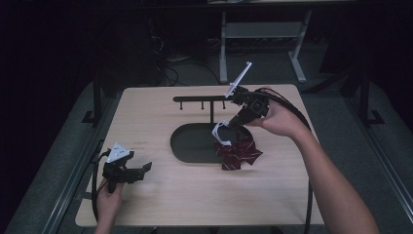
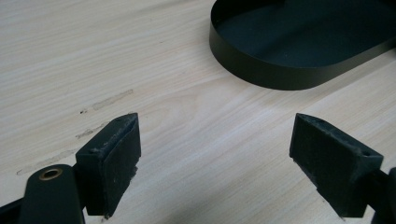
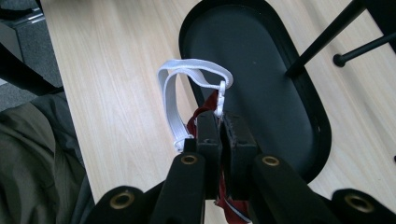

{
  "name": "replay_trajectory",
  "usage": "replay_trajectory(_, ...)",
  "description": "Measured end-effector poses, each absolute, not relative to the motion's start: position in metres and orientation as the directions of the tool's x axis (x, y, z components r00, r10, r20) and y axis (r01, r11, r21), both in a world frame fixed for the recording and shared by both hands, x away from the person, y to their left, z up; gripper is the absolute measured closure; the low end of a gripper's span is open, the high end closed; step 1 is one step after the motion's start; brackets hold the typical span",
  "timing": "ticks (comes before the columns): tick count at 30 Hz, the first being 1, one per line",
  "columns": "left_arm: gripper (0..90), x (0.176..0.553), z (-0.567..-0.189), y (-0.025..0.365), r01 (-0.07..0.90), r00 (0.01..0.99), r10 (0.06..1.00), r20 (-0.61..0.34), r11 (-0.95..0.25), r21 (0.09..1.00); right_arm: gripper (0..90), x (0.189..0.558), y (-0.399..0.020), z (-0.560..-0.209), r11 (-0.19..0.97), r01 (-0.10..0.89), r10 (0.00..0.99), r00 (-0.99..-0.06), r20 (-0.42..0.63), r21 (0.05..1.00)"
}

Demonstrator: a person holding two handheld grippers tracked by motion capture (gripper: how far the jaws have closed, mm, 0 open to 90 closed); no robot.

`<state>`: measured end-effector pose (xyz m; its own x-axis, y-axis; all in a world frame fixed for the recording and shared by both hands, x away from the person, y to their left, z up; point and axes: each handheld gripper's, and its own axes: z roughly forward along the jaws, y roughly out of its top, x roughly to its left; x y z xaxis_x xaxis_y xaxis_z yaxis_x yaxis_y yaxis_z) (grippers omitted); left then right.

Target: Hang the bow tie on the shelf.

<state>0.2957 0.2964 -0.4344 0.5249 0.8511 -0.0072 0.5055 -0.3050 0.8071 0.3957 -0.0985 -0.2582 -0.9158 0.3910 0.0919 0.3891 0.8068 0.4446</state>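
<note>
my left hand-held gripper (image 1: pixel 139 170) rests low on the near left part of the bench (image 1: pixel 160 204). its jaws stand wide apart and nothing is between them. in the left gripper view i see bare wood between the two black pads (image 2: pixel 114 161), and past them the near curved end of the black tray (image 2: pixel 280 77).

farther out, my right hand-held gripper (image 1: pixel 233 126) is squeezed tight on the bow tie (image 1: pixel 238 153). the dark red striped bow hangs down just below the jaws, right over the near right edge of the black tray (image 1: pixel 187 144). i cannot tell if it touches the tray. the white strap (image 1: pixel 220 132) loops out on the left side of the jaws.

behind the tray stands the black hook rail (image 1: pixel 202 100). its long bar runs left to right, with small pegs hanging under it. the rail is just behind and a bit left of my right hand-held gripper, so i think the strap has to go up and back to reach a peg. the right hand is much nearer to it; the left is well apart.

the right gripper view shows the strap (image 3: pixel 187 88) as an open loop with a small white clip (image 3: pixel 221 95) at the jaws. the high view shows the whole rail and where the bow hangs.
</note>
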Motion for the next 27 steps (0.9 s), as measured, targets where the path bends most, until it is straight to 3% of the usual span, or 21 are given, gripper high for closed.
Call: replay_trajectory(27,16.3,0.296,-0.436,0.297,0.509,0.533,0.846,-0.011,-0.311,0.803,85.8,0.452,-0.091,-0.25,0.777,0.474,0.473,-0.874,0.112,0.414)
